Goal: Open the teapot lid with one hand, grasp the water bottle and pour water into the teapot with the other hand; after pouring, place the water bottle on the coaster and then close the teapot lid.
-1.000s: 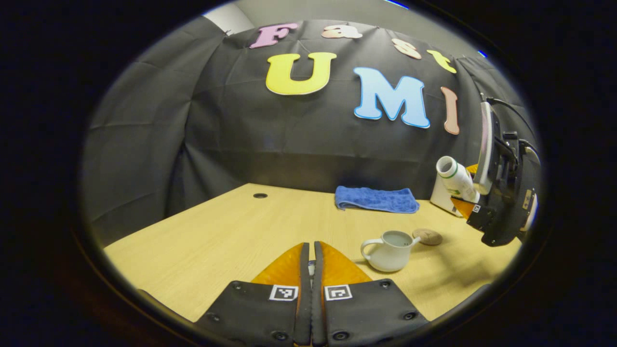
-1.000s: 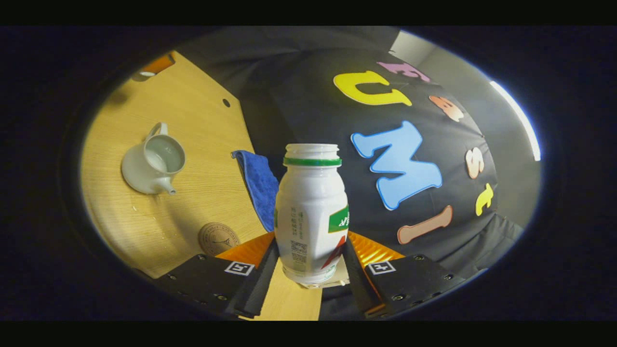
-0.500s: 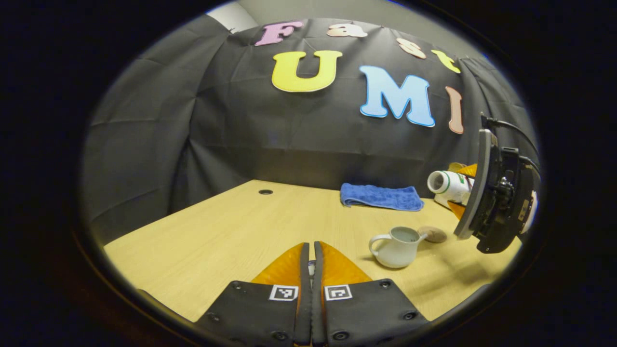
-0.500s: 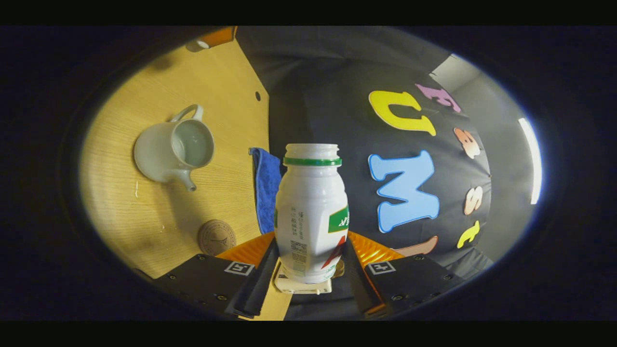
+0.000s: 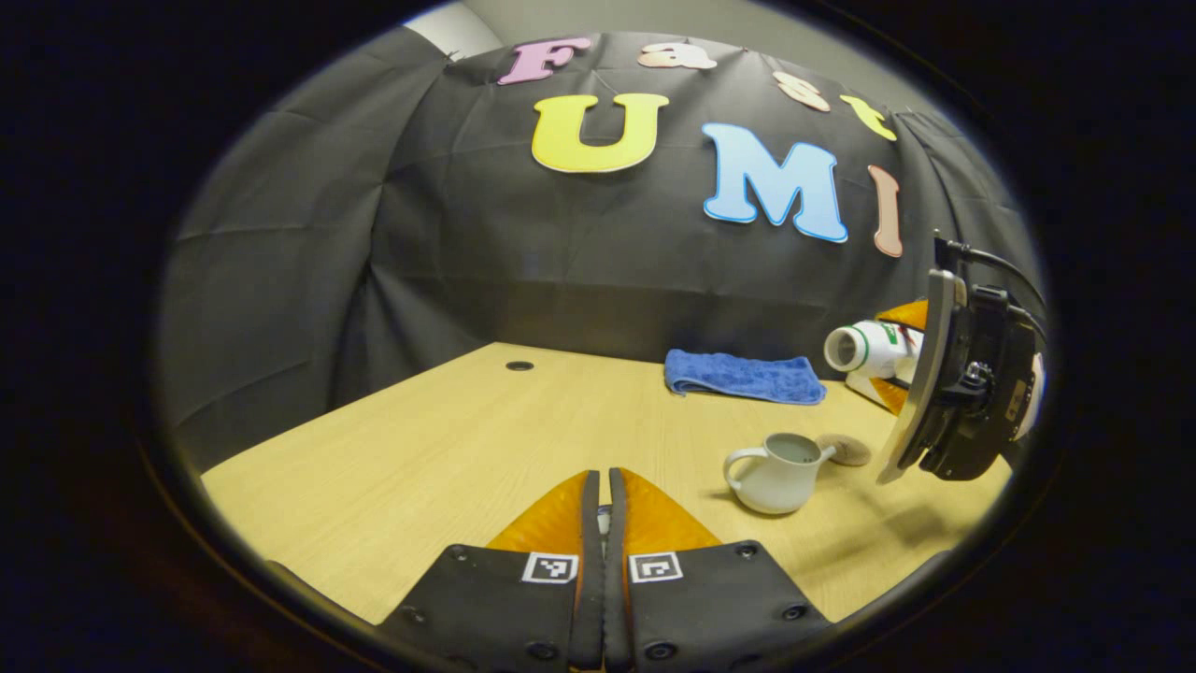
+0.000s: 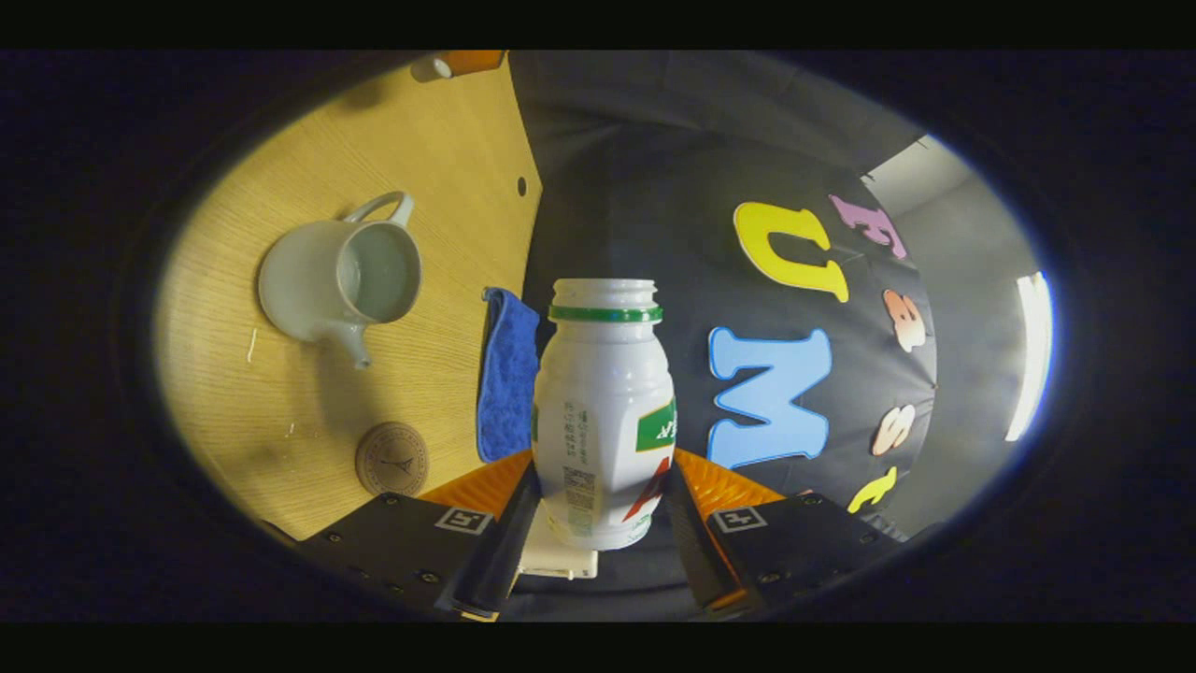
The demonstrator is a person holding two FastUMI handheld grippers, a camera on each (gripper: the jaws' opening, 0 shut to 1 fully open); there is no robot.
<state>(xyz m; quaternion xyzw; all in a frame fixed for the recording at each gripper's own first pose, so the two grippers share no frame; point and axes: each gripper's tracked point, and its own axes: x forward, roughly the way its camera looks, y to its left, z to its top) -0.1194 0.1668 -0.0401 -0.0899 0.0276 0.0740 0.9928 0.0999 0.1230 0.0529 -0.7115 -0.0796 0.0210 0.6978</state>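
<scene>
Moved: bottle (image 6: 603, 411) has tipped further since a second ago — now near level in the left gripper view, mouth toward the teapot (image 5: 781, 460); teapot has slid closer in the right gripper view.
Right tongs (image 6: 598, 523): pinching the bottle low on its body, one finger on each side.
Left tongs (image 5: 604, 523): pressed together over the bench (image 5: 448, 449), something small and pale pinched at the tips — likely the lid, cannot tell for sure.
Teapot: open, upright on the bench, ahead and left of the right tongs, below the bottle mouth.
Key relation: bottle long axis points past the teapot opening, not yet over it — right tongs nearer.
Coaster (image 6: 392, 458): just left of the right tongs, near the spout.
Cloth (image 6: 507, 374): behind the bottle, unused.
</scene>
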